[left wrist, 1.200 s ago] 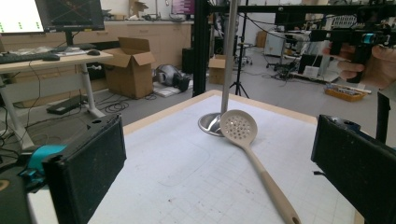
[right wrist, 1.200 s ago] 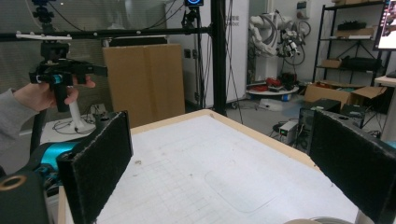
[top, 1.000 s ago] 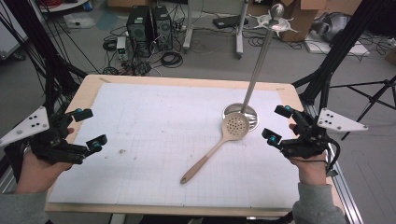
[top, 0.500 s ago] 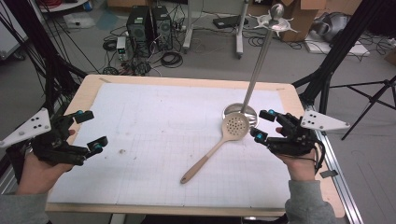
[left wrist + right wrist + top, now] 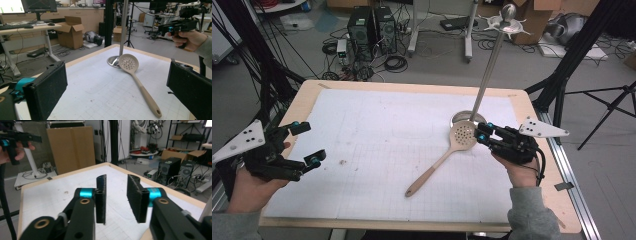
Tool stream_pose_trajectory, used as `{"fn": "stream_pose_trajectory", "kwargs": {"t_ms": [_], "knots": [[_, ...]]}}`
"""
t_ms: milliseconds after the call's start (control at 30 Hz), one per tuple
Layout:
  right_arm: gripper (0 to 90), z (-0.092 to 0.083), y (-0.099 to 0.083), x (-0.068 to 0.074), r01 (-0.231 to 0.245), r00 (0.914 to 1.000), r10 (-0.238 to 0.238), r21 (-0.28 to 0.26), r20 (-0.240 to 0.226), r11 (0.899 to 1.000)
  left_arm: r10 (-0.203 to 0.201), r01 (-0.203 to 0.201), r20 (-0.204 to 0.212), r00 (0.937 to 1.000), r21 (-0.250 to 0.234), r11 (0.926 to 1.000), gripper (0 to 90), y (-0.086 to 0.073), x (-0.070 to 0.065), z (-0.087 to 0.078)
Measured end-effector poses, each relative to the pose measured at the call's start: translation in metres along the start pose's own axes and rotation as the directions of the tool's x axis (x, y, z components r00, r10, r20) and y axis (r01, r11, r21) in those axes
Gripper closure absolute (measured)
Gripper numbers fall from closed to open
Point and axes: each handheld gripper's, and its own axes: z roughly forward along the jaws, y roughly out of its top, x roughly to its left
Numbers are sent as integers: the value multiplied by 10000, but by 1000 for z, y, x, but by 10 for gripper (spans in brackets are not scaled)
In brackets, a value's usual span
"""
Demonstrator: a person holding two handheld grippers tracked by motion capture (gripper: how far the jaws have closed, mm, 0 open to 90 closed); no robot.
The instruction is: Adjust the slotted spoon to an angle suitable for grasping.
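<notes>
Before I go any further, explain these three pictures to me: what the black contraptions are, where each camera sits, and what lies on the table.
There is no robot here. A person stands at the table with a hand-held two-jaw gripper in each hand. The high view looks down from above the person's side: the left gripper is at the left, the right gripper at the right. The other two views come from small cameras riding on the grippers, looking along their black jaws.

On the white gridded mat lies a beige slotted spoon, its perforated head beside the round base of a tall metal stand. The left jaws stand wide open. The right jaws have just been closing, near the spoon's head, with nothing between them. Nothing is held.
</notes>
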Motion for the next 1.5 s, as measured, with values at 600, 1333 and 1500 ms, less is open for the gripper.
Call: {"fn": "stream_pose_trajectory", "kwargs": {"t_ms": [600,1333,1500], "knots": [[895,36,-22,-6,100,9999,-98,1298,-19,9915,19,-17,-121,9999,179,9998,35,-4,-2,-5],[895,80,-69,-13,619,9978,-661,2691,66,9611,-42,48,-144,9999,378,9993,36,-8,-3,-6],[895,93,-77,-11,356,9986,-466,3327,254,9424,-64,69,-112,9999,422,9991,36,-9,-3,-5]]}}
